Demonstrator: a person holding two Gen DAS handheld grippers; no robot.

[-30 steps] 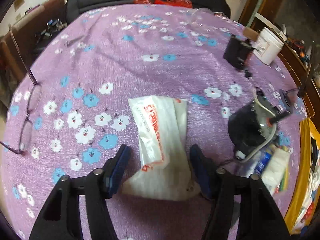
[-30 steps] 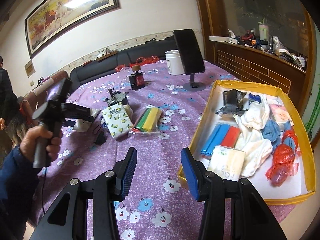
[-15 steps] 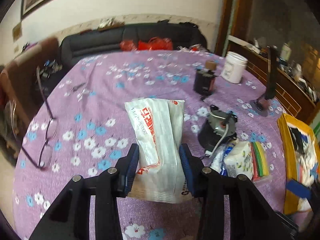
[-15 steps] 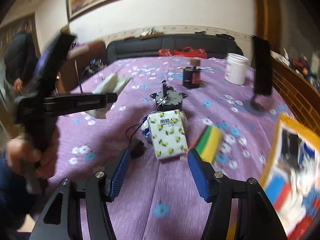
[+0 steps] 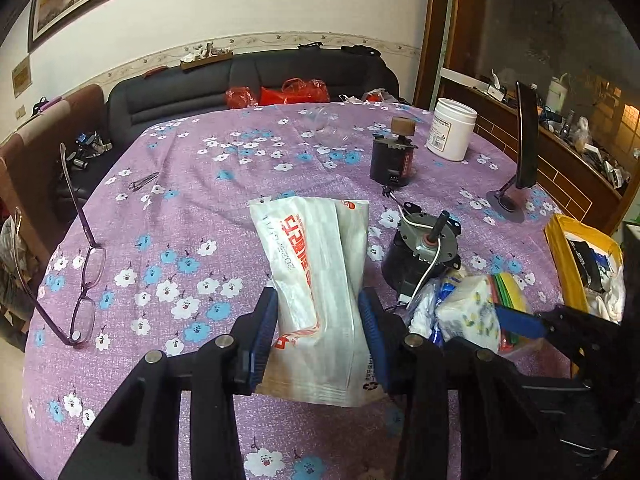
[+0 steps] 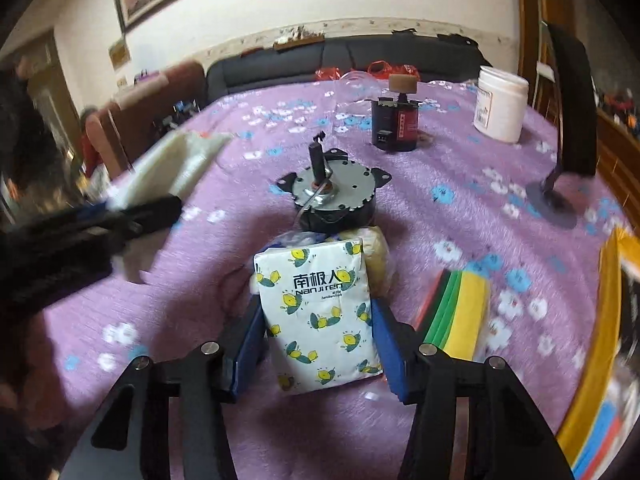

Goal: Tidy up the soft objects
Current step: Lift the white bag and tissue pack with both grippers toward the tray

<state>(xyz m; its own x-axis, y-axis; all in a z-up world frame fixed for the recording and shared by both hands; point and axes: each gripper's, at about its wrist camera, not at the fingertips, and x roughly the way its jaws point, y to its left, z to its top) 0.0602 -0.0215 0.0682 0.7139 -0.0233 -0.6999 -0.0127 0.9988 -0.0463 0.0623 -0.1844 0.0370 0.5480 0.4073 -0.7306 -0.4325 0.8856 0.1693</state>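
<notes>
A white plastic packet with red print [image 5: 316, 264] is held off the purple flowered tablecloth [image 5: 200, 184]; my left gripper [image 5: 318, 300] is shut on its lower half. The right wrist view shows this gripper [image 6: 140, 216] blurred at the left with the packet [image 6: 176, 164]. A tissue pack with a lemon pattern [image 6: 320, 312] lies on the cloth between the fingers of my right gripper [image 6: 316, 308]. Its jaws are closing, the blue pads close beside the pack's sides, and the pack shows no squeeze. A stack of coloured foam sheets [image 6: 460, 312] lies just to the right.
A yellow-rimmed tray [image 5: 560, 248] with soft items stands at the right table edge. Behind the tissue pack sits a round motor [image 6: 332, 192] with a wire. Farther back are a black-red device [image 5: 390, 160], a white jar [image 5: 452, 128] and a phone stand [image 5: 524, 140]. Glasses [image 5: 86, 276] lie left.
My left gripper shut on the white packet and lifted it off the cloth. My right gripper swung left from the yellow tray to the tissue pack, which now lies between its fingers.
</notes>
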